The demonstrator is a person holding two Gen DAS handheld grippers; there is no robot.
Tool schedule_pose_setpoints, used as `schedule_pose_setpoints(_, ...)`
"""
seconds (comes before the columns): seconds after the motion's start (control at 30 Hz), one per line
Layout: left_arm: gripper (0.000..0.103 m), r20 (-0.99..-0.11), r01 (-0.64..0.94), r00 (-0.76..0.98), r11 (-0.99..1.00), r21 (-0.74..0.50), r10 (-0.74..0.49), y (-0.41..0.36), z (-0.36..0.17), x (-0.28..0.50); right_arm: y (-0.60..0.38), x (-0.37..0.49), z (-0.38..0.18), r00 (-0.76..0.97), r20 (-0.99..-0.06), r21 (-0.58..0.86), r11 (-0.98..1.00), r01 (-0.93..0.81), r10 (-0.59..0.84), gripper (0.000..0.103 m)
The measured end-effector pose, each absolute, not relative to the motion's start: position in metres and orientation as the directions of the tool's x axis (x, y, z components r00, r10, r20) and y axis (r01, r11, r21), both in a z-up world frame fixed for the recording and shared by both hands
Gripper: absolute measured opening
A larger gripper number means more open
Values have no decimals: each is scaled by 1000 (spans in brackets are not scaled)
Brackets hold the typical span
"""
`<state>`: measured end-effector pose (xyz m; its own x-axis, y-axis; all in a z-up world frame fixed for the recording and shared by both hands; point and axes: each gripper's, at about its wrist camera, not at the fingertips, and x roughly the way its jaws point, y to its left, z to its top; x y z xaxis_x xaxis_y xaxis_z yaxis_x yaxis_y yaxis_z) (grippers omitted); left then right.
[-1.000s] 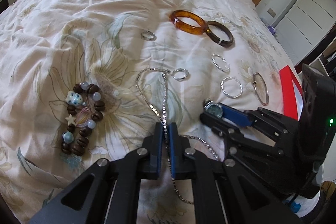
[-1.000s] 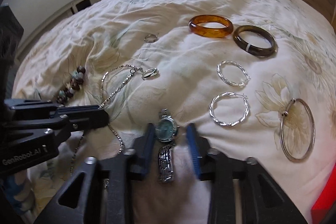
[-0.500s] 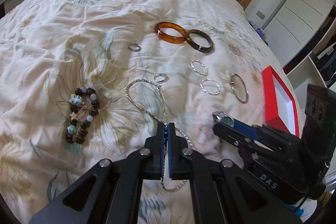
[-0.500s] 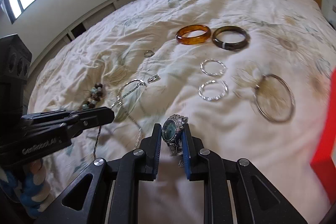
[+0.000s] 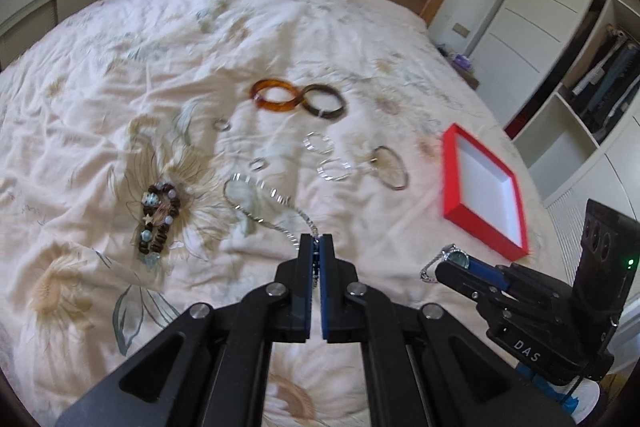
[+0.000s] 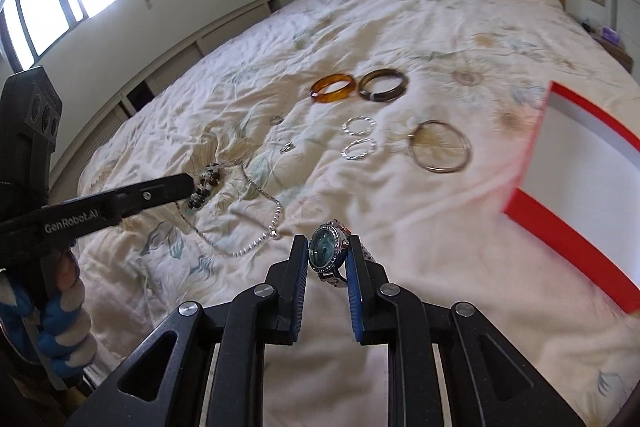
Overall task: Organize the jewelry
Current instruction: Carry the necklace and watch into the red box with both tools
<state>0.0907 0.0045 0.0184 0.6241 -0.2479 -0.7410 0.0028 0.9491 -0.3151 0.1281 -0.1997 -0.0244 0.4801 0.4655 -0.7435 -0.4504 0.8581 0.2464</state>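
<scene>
Two grippers are seen above the floral bedspread [image 5: 100,75]. The left gripper [image 5: 316,247] is clamped on a silver chain necklace [image 5: 256,203], pinched between its fingertips, the rest trailing onto the cover. The right gripper [image 6: 326,255] is closed on a watch [image 6: 325,251], its teal face held upright between the blue pads. A red box [image 5: 480,223] lies nearby.

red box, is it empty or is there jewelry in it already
Empty as far as shown: the red box lies open on the bed, its white inside bare in the left view. The right view cuts off part of it.
</scene>
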Motion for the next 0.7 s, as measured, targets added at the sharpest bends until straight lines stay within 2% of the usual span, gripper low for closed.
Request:
schedule_pose_setpoints(0.43,2,-630,180,677,915,-361,-381,-48,103,59,-275,73,26,606,-692,217,913,-345,393,19)
schedule_pose_setpoints(0.7,2,-594,319,660,887,-332,-460,-114,140,67,-328,62,35,653,-681,215,943,-256,333,19)
